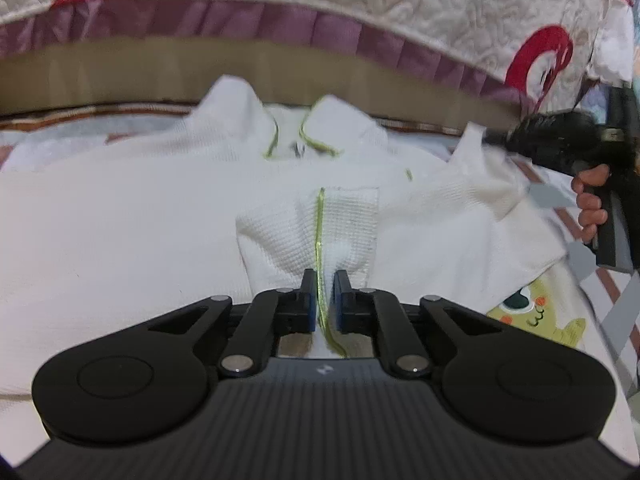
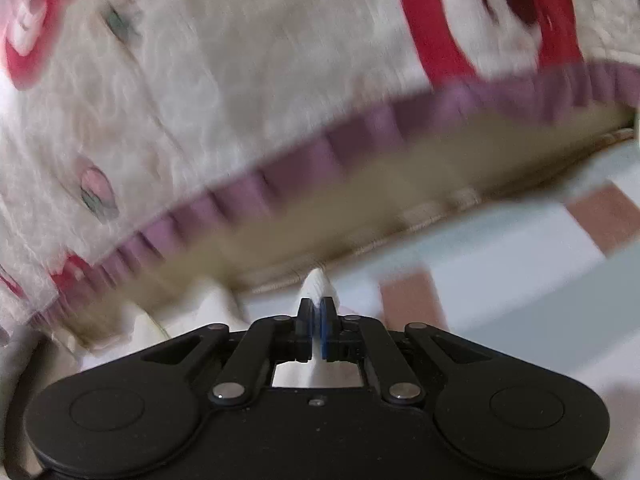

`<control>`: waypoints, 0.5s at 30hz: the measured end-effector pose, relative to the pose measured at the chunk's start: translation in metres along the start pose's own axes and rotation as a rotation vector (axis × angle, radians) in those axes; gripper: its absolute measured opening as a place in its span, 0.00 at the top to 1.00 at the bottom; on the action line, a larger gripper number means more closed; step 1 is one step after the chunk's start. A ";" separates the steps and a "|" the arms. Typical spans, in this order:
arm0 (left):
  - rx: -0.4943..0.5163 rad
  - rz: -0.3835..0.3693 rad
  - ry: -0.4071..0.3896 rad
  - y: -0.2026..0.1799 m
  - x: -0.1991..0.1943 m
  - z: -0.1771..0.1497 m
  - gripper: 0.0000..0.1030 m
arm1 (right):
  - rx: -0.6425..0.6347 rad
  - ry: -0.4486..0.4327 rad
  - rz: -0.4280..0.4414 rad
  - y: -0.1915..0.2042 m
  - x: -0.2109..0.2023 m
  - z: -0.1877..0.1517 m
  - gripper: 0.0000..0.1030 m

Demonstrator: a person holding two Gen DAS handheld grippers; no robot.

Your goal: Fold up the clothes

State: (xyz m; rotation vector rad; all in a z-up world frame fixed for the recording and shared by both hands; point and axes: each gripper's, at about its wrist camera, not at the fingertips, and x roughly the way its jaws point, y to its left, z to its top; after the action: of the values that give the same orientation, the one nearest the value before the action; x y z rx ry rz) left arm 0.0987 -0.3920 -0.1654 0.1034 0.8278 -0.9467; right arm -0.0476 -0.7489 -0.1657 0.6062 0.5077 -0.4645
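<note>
With both jaws pinching thin edges of the white garment [image 1: 120, 208], the left gripper [image 1: 324, 292] on its green-trimmed hem and the right gripper [image 2: 317, 320] on a fold, the fabric risked slipping free.

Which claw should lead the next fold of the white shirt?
Left. The left claw pinches the white shirt on its green-trimmed edge, centred with the body spread ahead; the right claw holds only an outer bit.
</note>
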 end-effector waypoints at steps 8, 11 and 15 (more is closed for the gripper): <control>-0.206 0.062 -0.085 0.045 -0.028 0.010 0.96 | -0.180 0.045 -0.231 0.006 0.009 -0.011 0.95; -0.348 0.117 -0.084 0.080 -0.035 0.008 0.95 | -0.123 -0.017 -0.207 0.005 -0.018 -0.024 0.87; -0.424 0.103 -0.089 0.104 -0.045 0.003 0.94 | -0.055 -0.059 -0.143 0.005 -0.061 -0.053 0.67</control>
State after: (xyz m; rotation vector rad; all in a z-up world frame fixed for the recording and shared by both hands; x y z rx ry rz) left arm 0.1643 -0.3003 -0.1610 -0.2587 0.9150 -0.6587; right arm -0.1085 -0.6957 -0.1668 0.5035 0.5078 -0.5998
